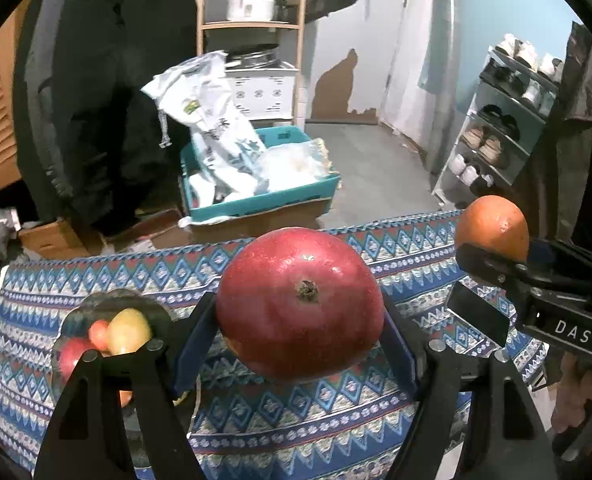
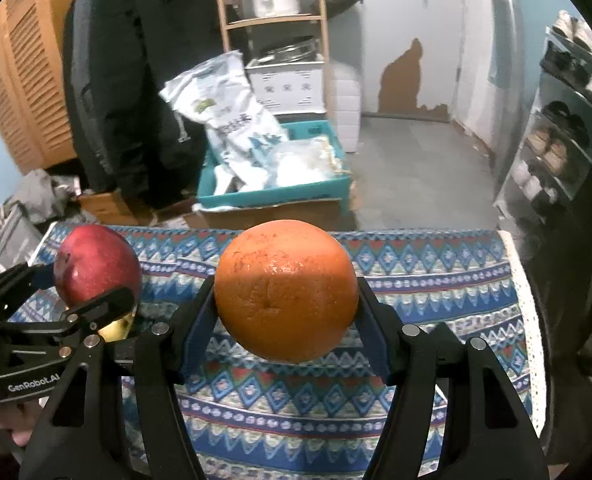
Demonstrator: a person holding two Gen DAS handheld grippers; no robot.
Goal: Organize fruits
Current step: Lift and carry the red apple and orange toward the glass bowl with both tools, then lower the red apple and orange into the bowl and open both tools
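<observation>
Two fruits are in the air at once, so the sorting looks about midway rather than finished. The patterned tablecloth (image 2: 436, 280) spreads under both tools, and no loose fruit shows on the stretch of it in view. The left gripper (image 1: 300, 324) is clamped on a red pomegranate (image 1: 300, 304), blue-lined fingers pressing each flank, the dried crown facing the camera; it hangs above the cloth, just right of the bowl. The right gripper (image 2: 285, 312) is closed the same way on an orange (image 2: 285, 290), lifted clear of the cloth near the middle of the table. In the left view a dark scalloped bowl (image 1: 151, 308) sits on the cloth at the left, already holding a yellow apple (image 1: 129, 332) and at least two red fruits (image 1: 71, 356) that I cannot name for certain; part of the bowl is hidden behind the tool's frame. Judging from that, what is left is to set the pomegranate and the orange down, probably in or by this bowl. Writing is scarce: "DAS" reads on the right tool's body in the left view, "GenRobot.AI" on the left tool's body in the right view, and the print on the white sack (image 2: 231, 120) in the teal crate (image 2: 279, 194) beyond the table is too blurred to read.
</observation>
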